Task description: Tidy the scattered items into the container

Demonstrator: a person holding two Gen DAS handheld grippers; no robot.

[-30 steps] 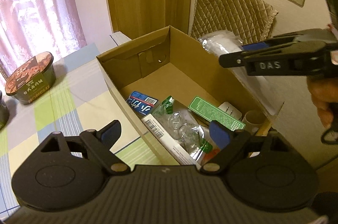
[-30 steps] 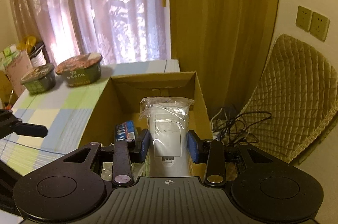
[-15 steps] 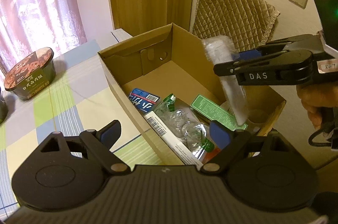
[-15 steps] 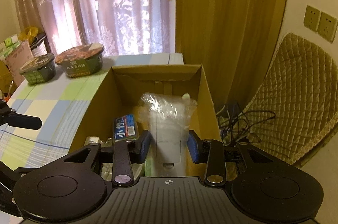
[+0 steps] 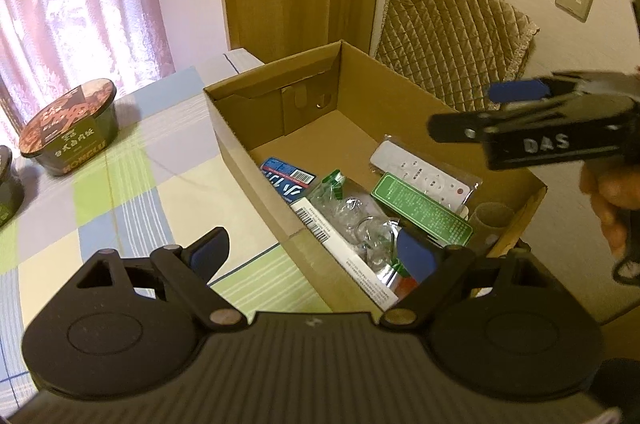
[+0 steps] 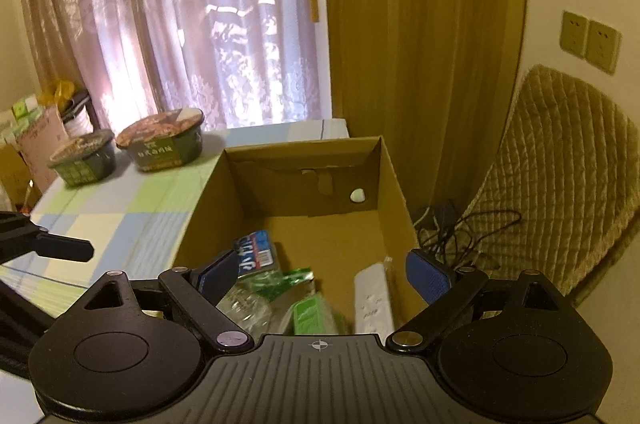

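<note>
Released a moment ago, the bagged white power strip (image 5: pixel 426 173) now lies in the cardboard box (image 5: pixel 276 92), where half a second back it was pinched between the right gripper's pads.

Over on the far left of the checked tablecloth (image 5: pixel 120 192), two instant-noodle bowls remain outside the box, well apart from it: the nearer bowl (image 5: pixel 69 130) in full sight, the second bowl (image 6: pixel 82 158) beside it. By the look of it, these are the scattered items left to collect.

Next along, the left gripper (image 5: pixel 308 256) hovers over the box's near corner, fingers spread wide and nothing between them.

Inside the box, from its left wall across: a blue packet (image 5: pixel 286 178), a crinkled clear bag (image 5: pixel 352 220) on a flat white carton, a green packet (image 5: pixel 420 210), then the strip, lying flat against the right wall with one end on the green packet.

On the right, the right gripper (image 6: pixel 320 274) hangs above the box, fingers fully apart and empty, the strip directly below.

To finish this step well, the right gripper should lift straight up, spread as it is, so a pad cannot snag the loose plastic and drag the strip back out. The left one looks best placed for the bowls; a wide grip low on the bowl's wall would likely be steadier than one on the lid.
</note>
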